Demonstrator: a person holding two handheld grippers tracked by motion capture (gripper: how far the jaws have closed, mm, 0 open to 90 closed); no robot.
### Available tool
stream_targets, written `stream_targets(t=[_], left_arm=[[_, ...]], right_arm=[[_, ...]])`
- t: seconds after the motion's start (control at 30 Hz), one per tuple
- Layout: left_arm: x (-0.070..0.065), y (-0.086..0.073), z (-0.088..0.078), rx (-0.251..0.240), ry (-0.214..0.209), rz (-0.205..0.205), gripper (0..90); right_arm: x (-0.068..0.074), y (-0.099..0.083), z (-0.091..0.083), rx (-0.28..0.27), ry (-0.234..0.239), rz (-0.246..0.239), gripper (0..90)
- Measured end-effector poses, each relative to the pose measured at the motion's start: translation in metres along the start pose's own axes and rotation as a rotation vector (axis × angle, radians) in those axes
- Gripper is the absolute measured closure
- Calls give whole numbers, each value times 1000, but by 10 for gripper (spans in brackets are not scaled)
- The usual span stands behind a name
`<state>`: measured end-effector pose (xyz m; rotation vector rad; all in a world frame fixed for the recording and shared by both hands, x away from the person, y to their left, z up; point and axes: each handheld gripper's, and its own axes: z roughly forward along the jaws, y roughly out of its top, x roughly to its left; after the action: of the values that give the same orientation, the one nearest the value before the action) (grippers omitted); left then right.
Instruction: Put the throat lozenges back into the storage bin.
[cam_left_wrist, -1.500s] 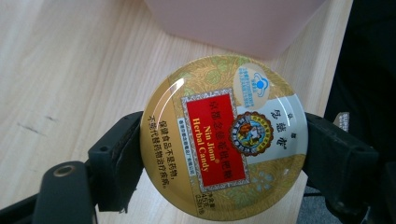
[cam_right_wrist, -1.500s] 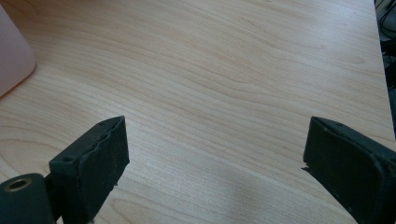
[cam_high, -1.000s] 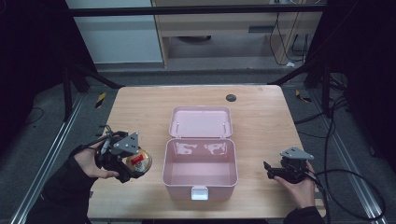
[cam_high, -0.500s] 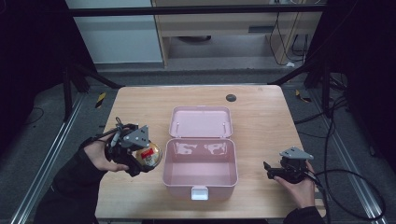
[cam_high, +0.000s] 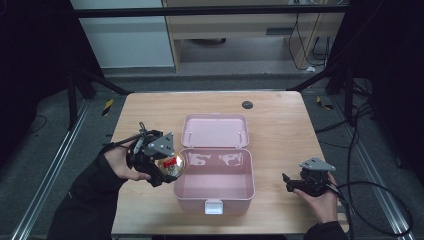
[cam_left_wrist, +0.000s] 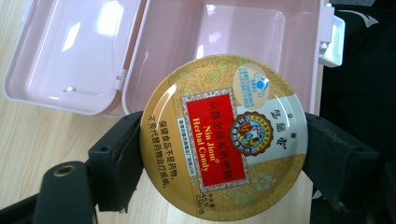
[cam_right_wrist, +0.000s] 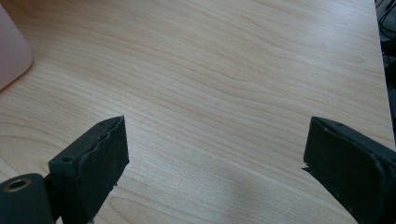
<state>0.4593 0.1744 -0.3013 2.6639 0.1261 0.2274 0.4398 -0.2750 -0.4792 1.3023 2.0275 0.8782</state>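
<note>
While clamped in the left hand-held gripper (cam_left_wrist: 224, 154), the candy tin (cam_left_wrist: 224, 137) overhangs the pink box (cam_left_wrist: 243, 51).

Round gold candy tin (cam_left_wrist: 223, 140), red label panel reading "Nin Jiom Herbal Candy", lid up, held off the worktop (cam_high: 280, 120) at the left rim of the pink box (cam_high: 215, 187). Box open and empty, lid (cam_high: 215, 131) laid back flat, white latch at front.
</note>
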Motion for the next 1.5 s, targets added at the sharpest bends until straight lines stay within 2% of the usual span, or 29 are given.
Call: stream_targets(t=[0.63,0.73,1.0,1.5], left_arm=[[1,23,29,26,-36,37,195],[1,26,39,24,-51,41,195],[2,26,59,47,-71,46,195],[1,18,80,72,-96,50,195]], right_arm=[[2,-1,2,5,12,0,68],[3,-1,3,10,13,-8,68],[3,-1,4,13,11,-18,68],[4,-2,5,22,14,-25,66]])
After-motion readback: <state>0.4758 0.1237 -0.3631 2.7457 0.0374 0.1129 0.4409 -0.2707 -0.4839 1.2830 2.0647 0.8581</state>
